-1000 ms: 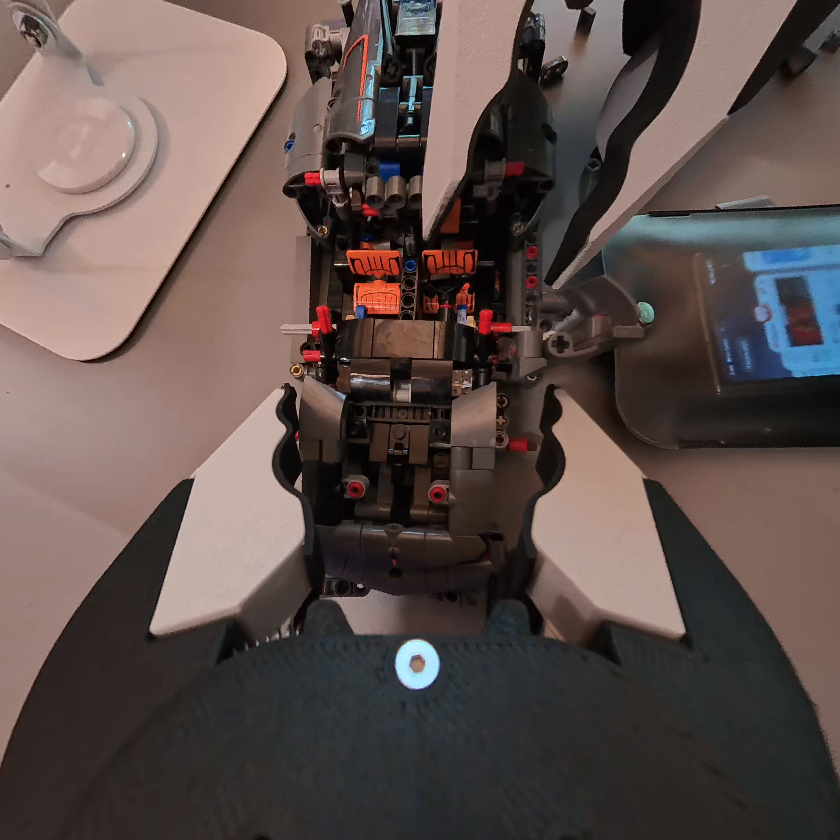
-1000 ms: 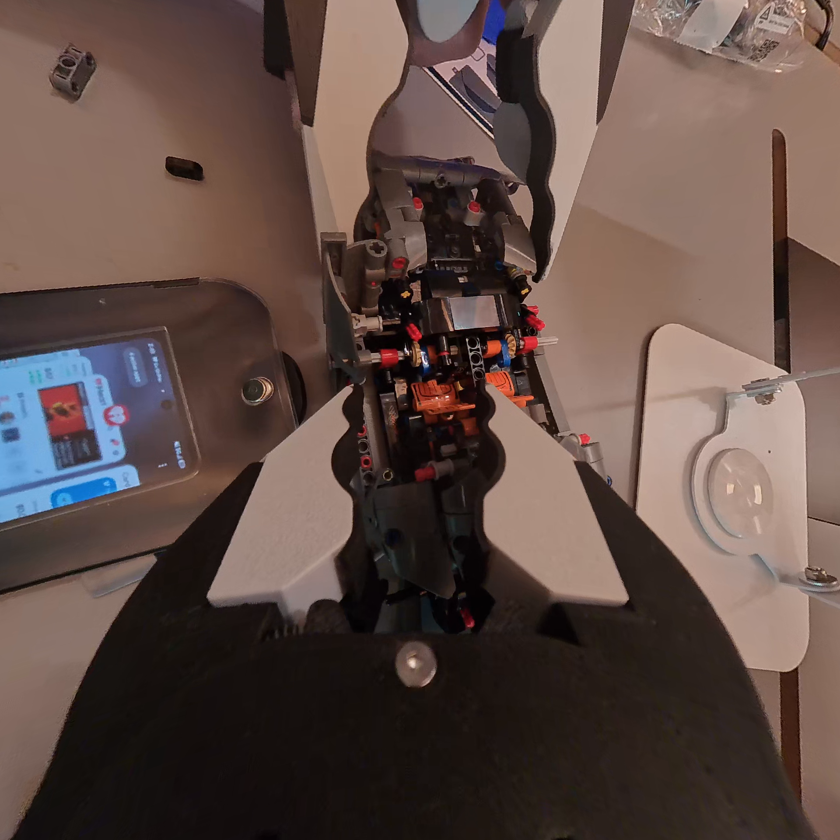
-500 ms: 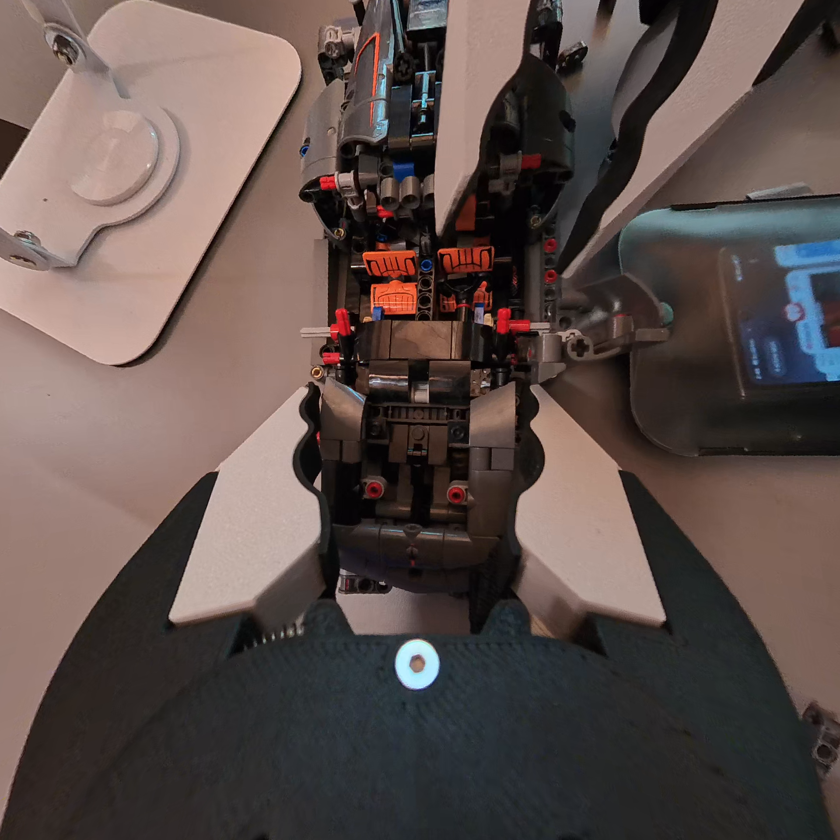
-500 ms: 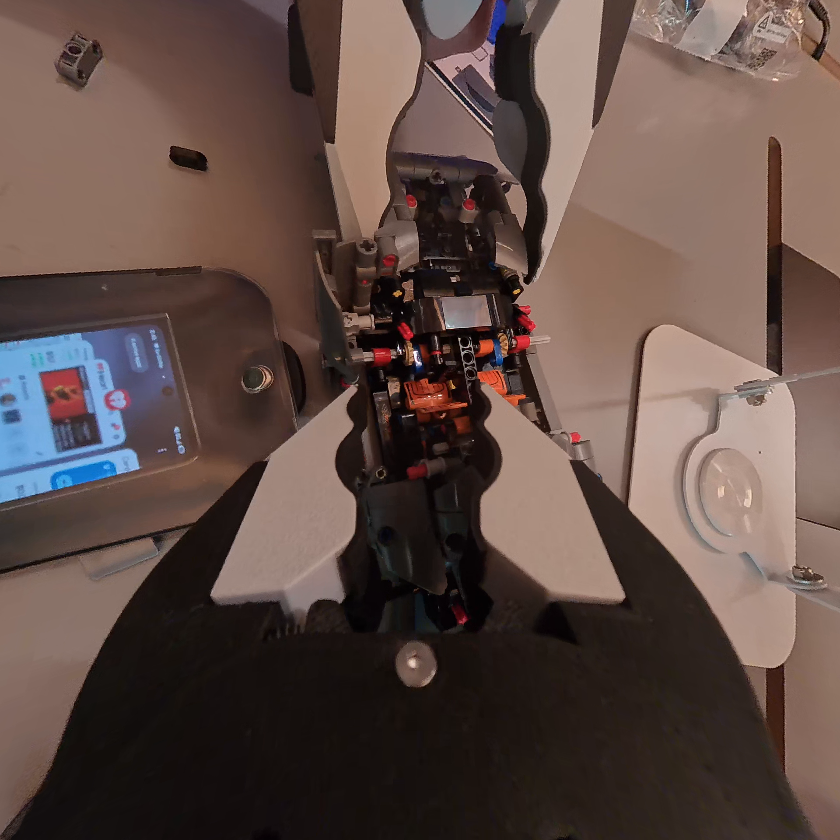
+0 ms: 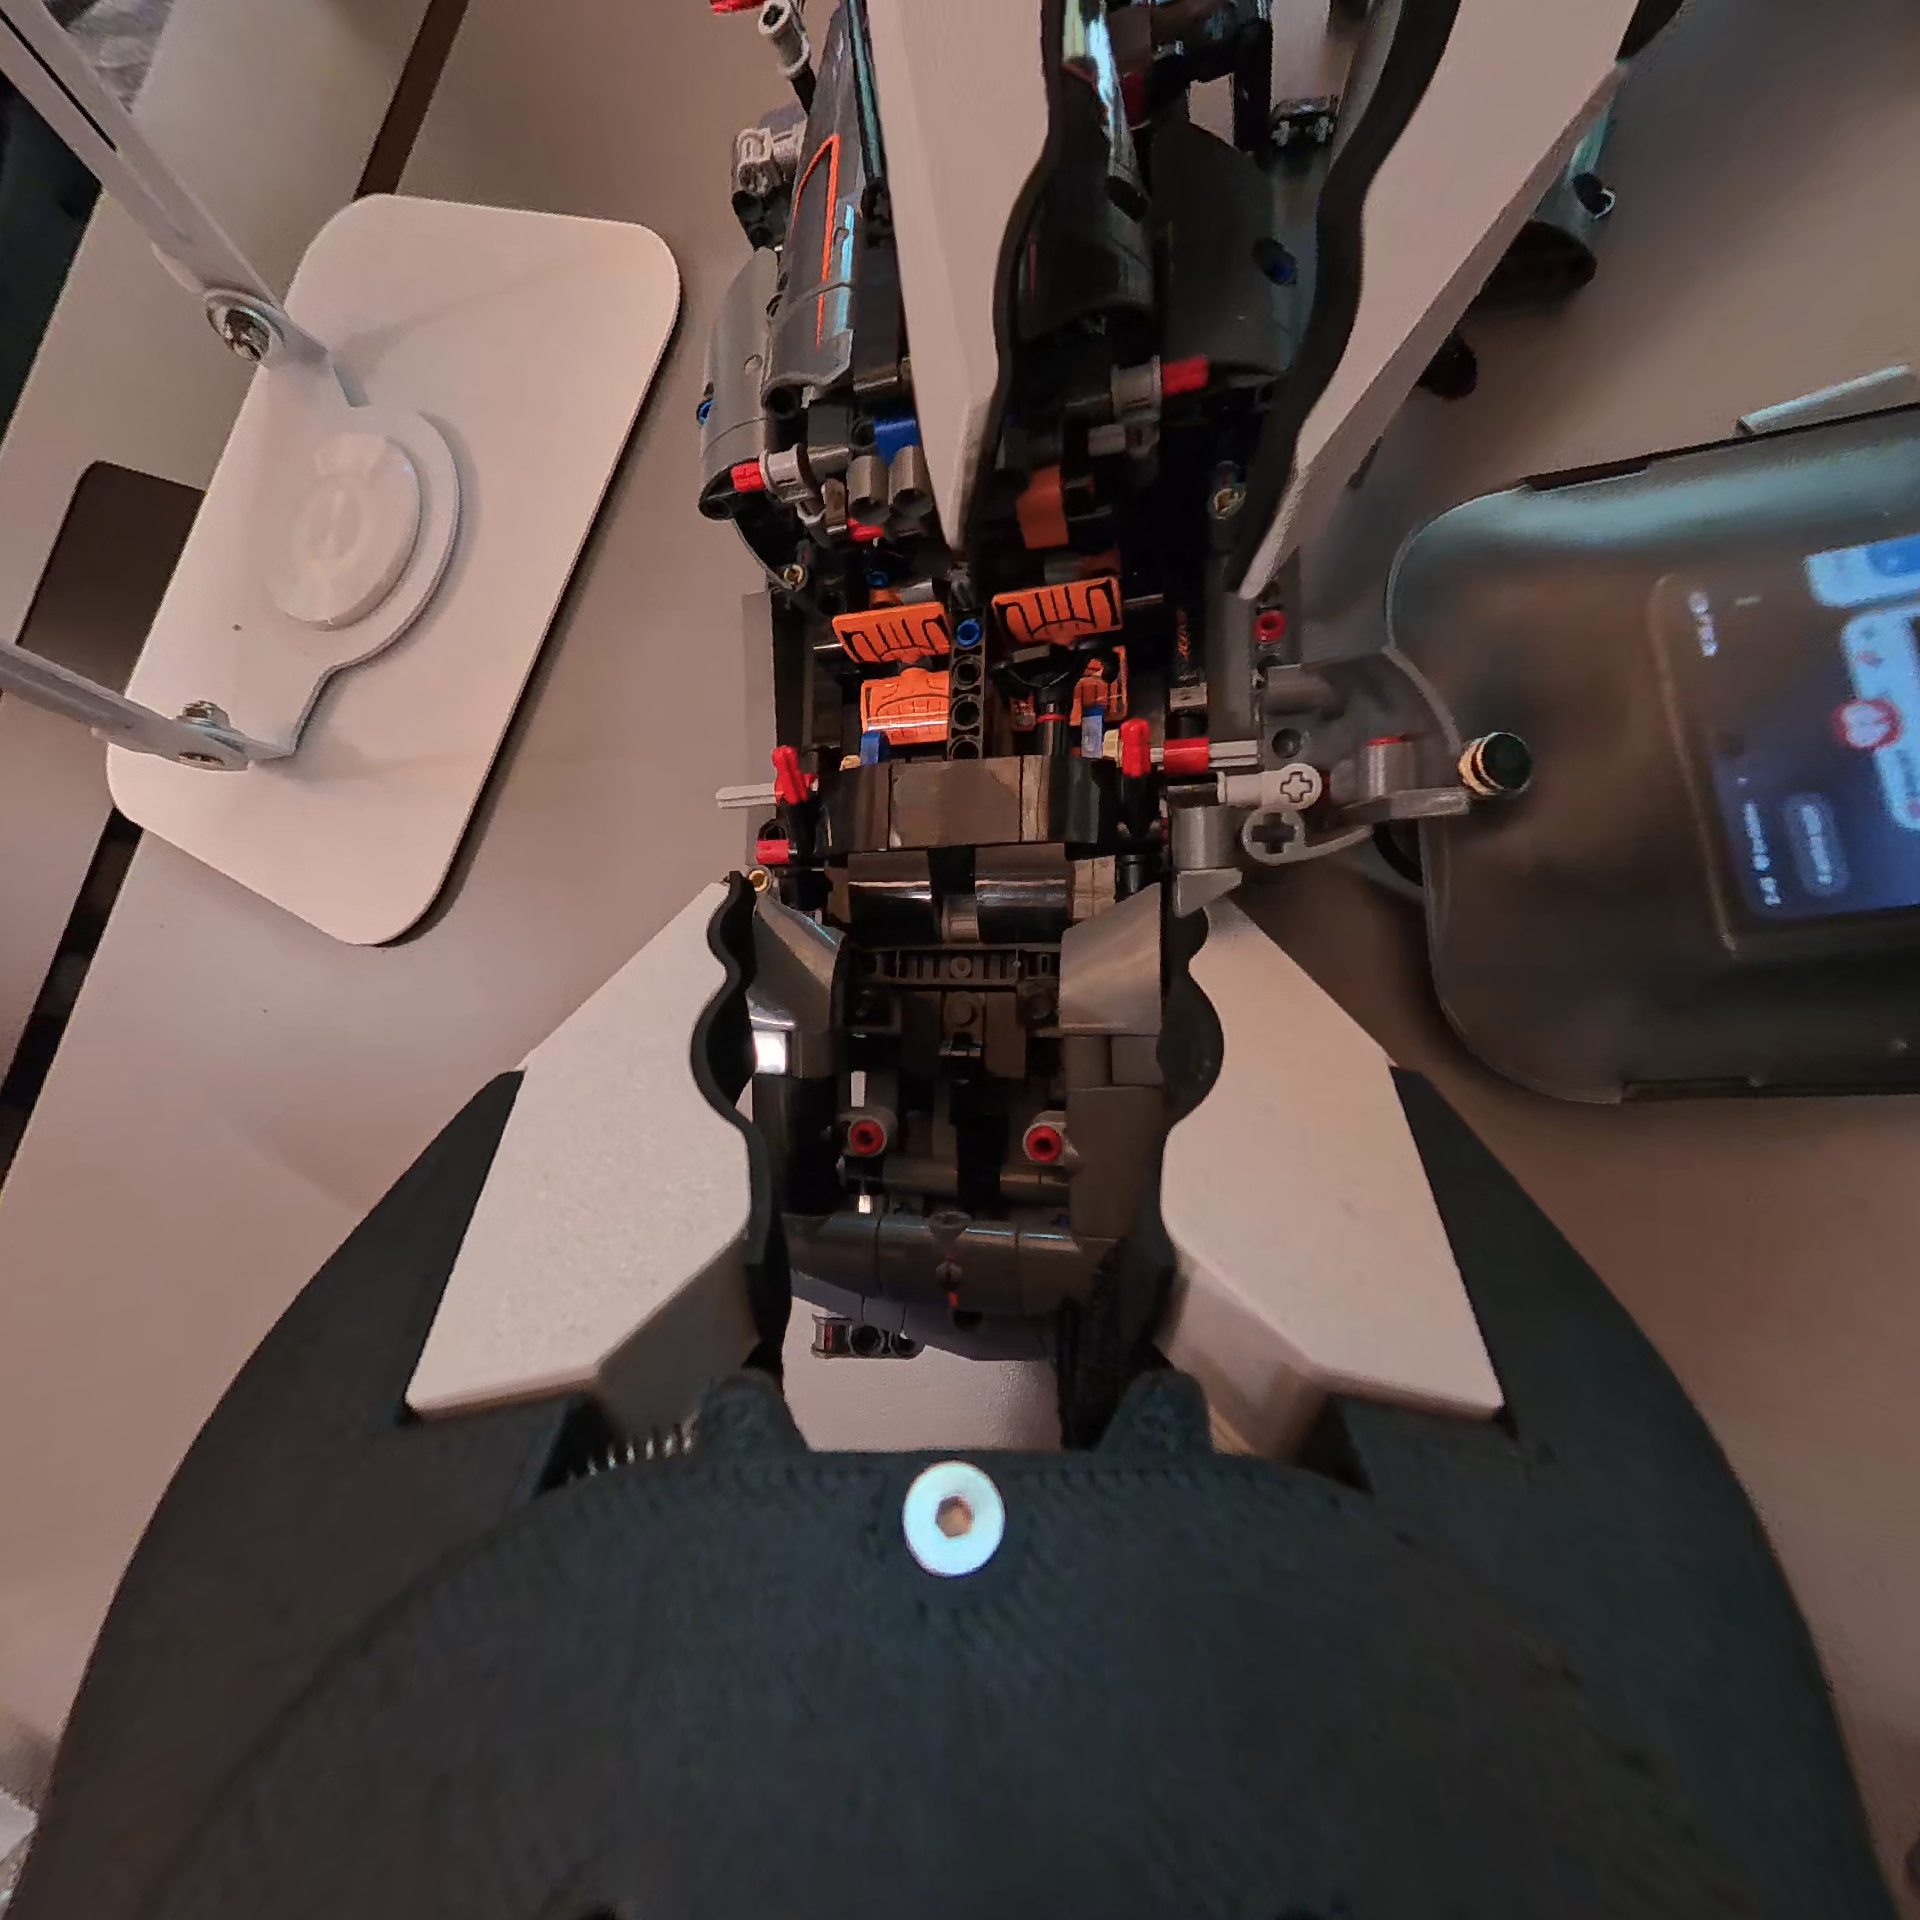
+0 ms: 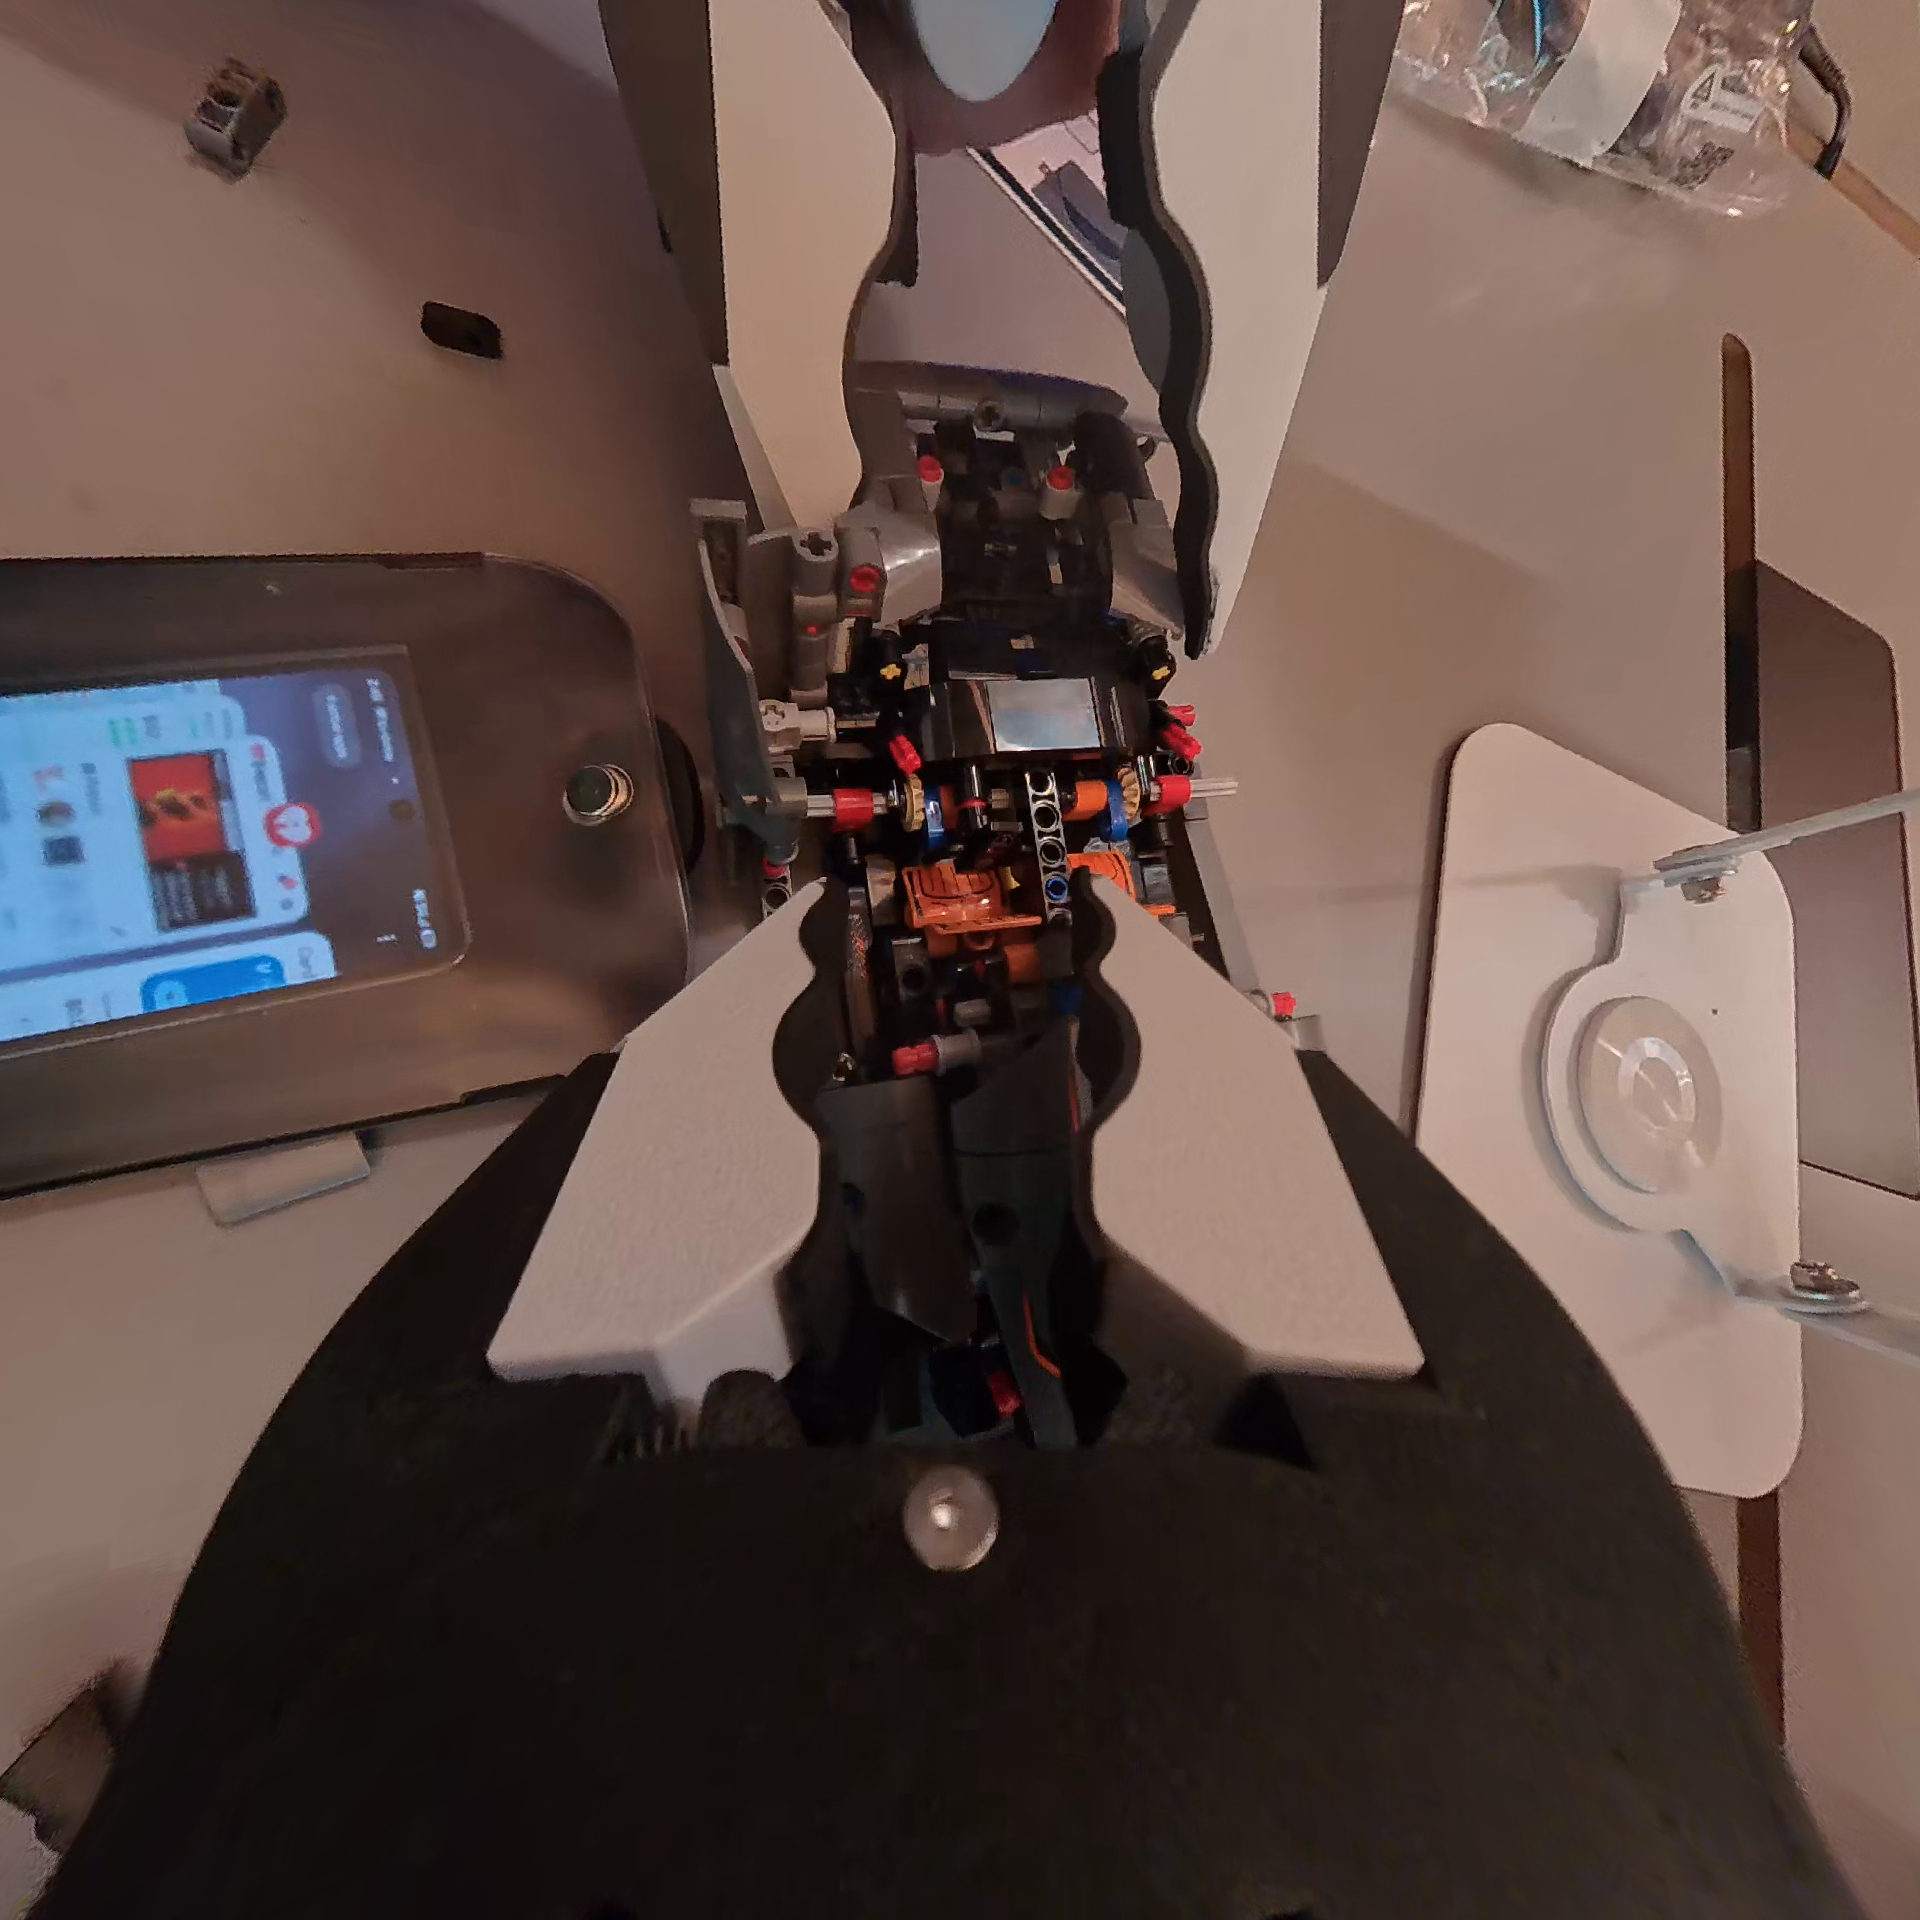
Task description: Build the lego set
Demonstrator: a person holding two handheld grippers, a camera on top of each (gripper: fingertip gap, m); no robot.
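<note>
A part-built lego car [image 5: 966, 810], black and grey with orange seats, lies lengthwise between both grippers. My left gripper [image 5: 961, 904] is shut on its grey end, with a finger pressing each side. My right gripper [image 6: 956, 894] is shut on the opposite dark end, just behind the seats. The car also shows in the right wrist view [image 6: 1039, 717]. The right gripper [image 5: 1107, 561] shows at the top of the left wrist view. The left gripper [image 6: 987, 571] shows at the top of the right wrist view. A grey side piece [image 5: 1340, 800] sticks out towards the tablet.
A lit tablet in a grey holder [image 5: 1662, 779] [image 6: 260, 831] sits close beside the car. A white base plate with a metal bracket [image 5: 395, 571] [image 6: 1621, 1091] lies on the other side. Two loose pieces [image 6: 234, 109] [image 6: 462, 330], a booklet [image 6: 1060, 197] and plastic bags [image 6: 1610, 94] lie further off. One gripper's finger ends stand about 6 cm off the other's.
My left gripper's fingers have closed inward from a small gap onto the car's sides. The right gripper has stayed shut on the car. Both views have shifted slightly over the table.
</note>
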